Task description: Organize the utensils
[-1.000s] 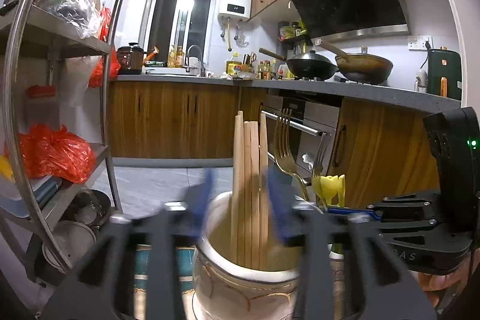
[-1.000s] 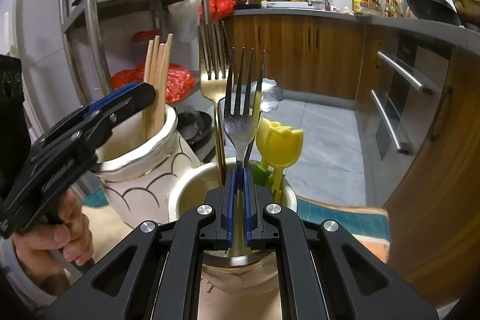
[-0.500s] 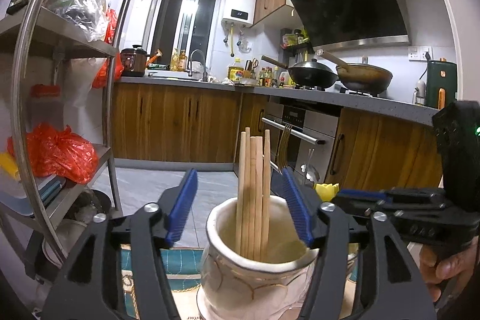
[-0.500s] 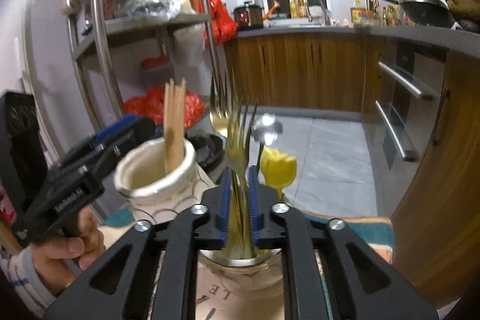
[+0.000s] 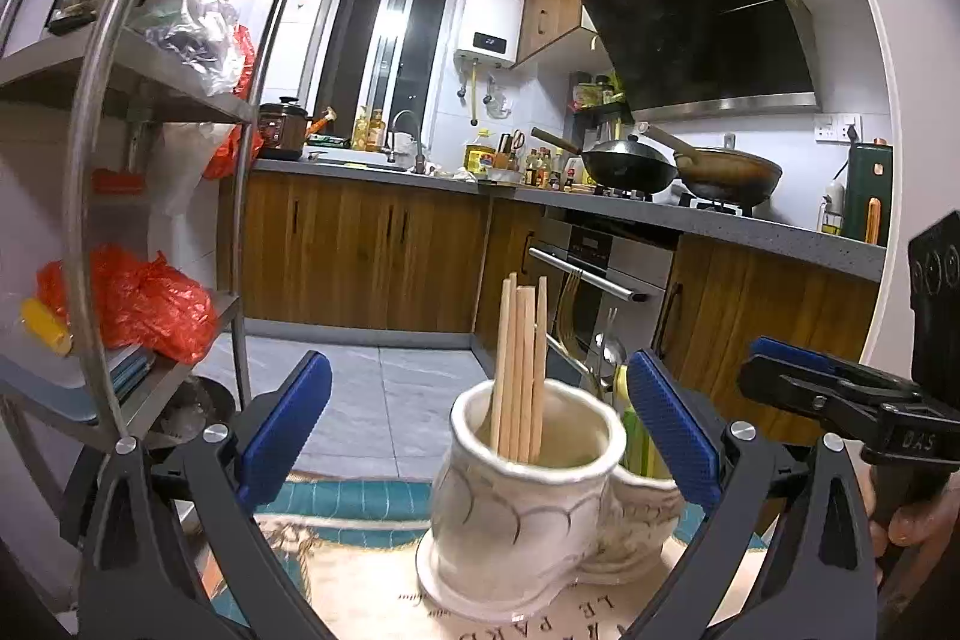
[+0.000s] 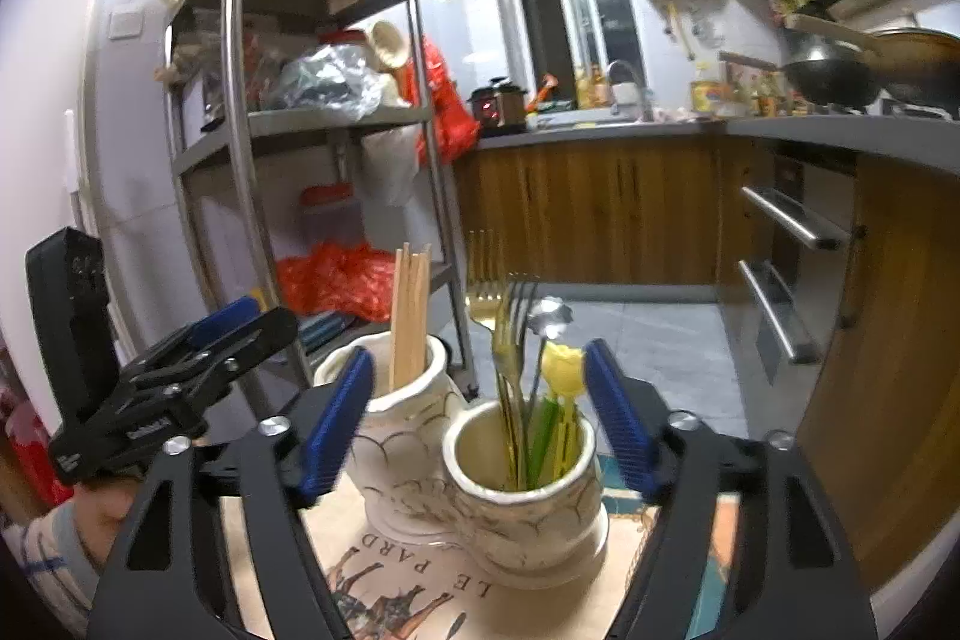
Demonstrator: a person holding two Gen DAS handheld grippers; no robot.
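Forks [image 6: 507, 340], one gold and one silver, are standing tines-up in a cream ceramic holder [image 6: 528, 496] in the right wrist view, sharing it with a silver spoon [image 6: 549, 316] and a yellow tulip-shaped utensil [image 6: 564, 370]. Touching that holder at its ten o'clock is sitting a second cream holder [image 6: 402, 436], which is carrying a bundle of wooden chopsticks [image 6: 410, 316] upright. Both holders are resting on a printed mat [image 6: 384, 574] with a teal border. The right gripper [image 6: 477, 421] is hovering with its blue-padded jaws spread wide on either side of the fork holder, gripping nothing. In the left wrist view, the left gripper [image 5: 477, 421] is likewise showing its jaws wide apart and holding nothing, with the chopstick holder [image 5: 522, 508] sitting between the pads. At nine o'clock in that view, a steel shelving rack [image 5: 144, 160] is holding red plastic bags [image 5: 144, 304]. At two o'clock, two woks [image 5: 678, 166] are sitting on the stove along a grey countertop [image 5: 750, 226].
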